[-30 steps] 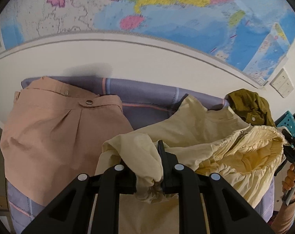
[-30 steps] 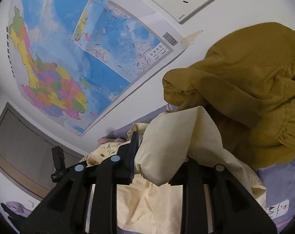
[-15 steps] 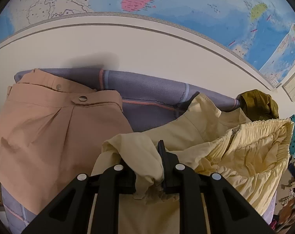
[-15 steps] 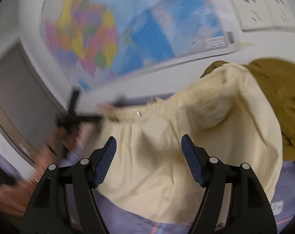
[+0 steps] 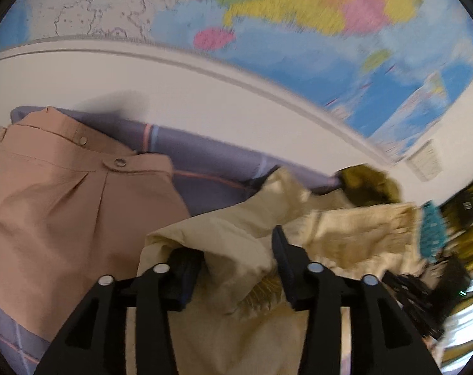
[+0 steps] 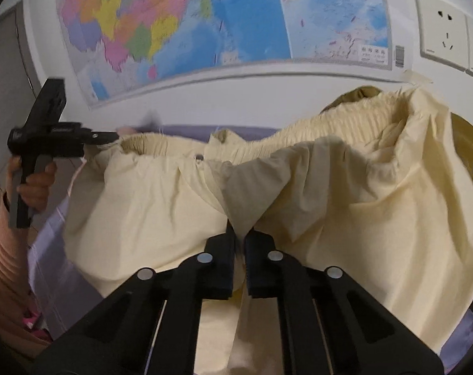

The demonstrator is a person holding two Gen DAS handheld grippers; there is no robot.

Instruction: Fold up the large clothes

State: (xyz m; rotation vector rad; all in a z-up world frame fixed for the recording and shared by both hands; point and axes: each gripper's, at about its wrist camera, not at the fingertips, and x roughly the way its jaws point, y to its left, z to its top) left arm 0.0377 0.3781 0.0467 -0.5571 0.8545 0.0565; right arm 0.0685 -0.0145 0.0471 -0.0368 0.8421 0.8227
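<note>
A pale yellow garment (image 6: 330,203) with a gathered elastic waistband and a snap lies bunched on the purple-covered surface (image 6: 58,250). My right gripper (image 6: 240,240) is shut on a fold of it just below the waistband. In the left wrist view my left gripper (image 5: 236,259) has its jaws opening. A loose fold of the yellow garment (image 5: 236,237) lies between the spread fingers. In the right wrist view, a hand (image 6: 36,184) holds the left gripper (image 6: 111,138) at the waistband's far left end.
Folded pinkish-tan shorts (image 5: 64,218) lie left on the purple cover (image 5: 211,168). An olive garment (image 6: 468,143) is heaped at the right, behind the yellow one. A wall with a map (image 6: 205,25) and sockets (image 6: 439,37) runs close behind. A teal basket (image 5: 433,228) stands far right.
The left jaws have spread apart from the yellow fold they pinched. The right gripper let go of its fold, rolled and swung left, then shut on a fold below the waistband.
</note>
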